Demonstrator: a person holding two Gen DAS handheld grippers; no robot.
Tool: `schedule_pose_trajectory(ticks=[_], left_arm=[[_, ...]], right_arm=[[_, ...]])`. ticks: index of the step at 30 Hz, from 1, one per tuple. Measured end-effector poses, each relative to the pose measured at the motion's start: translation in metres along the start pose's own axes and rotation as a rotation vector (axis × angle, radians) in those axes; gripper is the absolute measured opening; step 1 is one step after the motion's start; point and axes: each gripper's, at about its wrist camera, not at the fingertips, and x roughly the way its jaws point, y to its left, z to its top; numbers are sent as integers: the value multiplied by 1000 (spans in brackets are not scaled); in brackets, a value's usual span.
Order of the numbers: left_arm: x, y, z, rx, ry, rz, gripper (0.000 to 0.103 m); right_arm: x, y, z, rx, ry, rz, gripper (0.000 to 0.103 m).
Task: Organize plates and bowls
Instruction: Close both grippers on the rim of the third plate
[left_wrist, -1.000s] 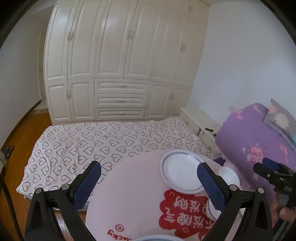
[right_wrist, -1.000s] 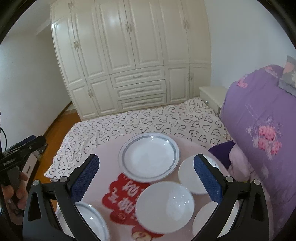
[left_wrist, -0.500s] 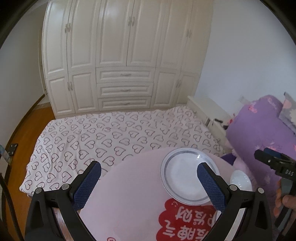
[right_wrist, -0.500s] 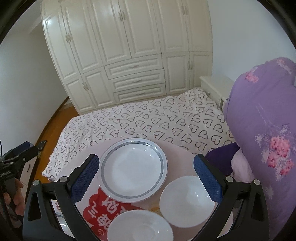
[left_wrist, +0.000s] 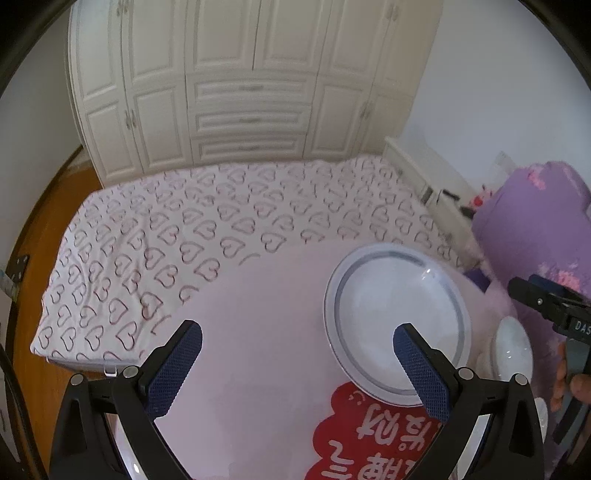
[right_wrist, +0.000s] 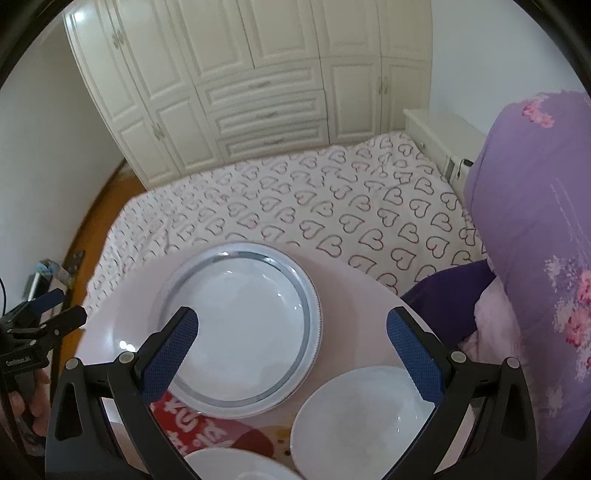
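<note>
Left gripper (left_wrist: 297, 363): fingers spread wide, nothing between them; held above the bare pink part of the surface (left_wrist: 258, 332).
Right gripper (right_wrist: 291, 350): fingers spread wide, nothing gripped; held above the plate and the bowl.
Plate (right_wrist: 240, 325): white with a grey ring, lying flat near the far edge of the surface; also seen in the left view (left_wrist: 397, 317), toward the right edge.
Bowl (right_wrist: 358, 421): white, near the plate on its right, close to the right edge of the surface; whether the rims touch cannot be told.
Second dish (right_wrist: 236, 465): white, only its rim shows at the near edge; type cannot be told.
Red print (left_wrist: 373, 435): on the surface, partly under the plate's near rim.
Bed (right_wrist: 314, 199): heart-patterned sheet, beyond the far edge of the surface.
Wardrobe (left_wrist: 251, 81): white, behind the bed.
</note>
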Motion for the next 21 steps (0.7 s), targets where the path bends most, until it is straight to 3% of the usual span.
schedule_pose_trajectory(ticks=[11,15,21], left_arm=[[89,-11,41,-2,127,-44,98],[108,-7,45,-6,154,-58,93],[131,-4,51,-10,179,-74,87]], right_arm=[[53,-10,-1,38,151,1,103],[61,-11,-1,46,171,4,93],[68,-14,1,56,191,15,90]])
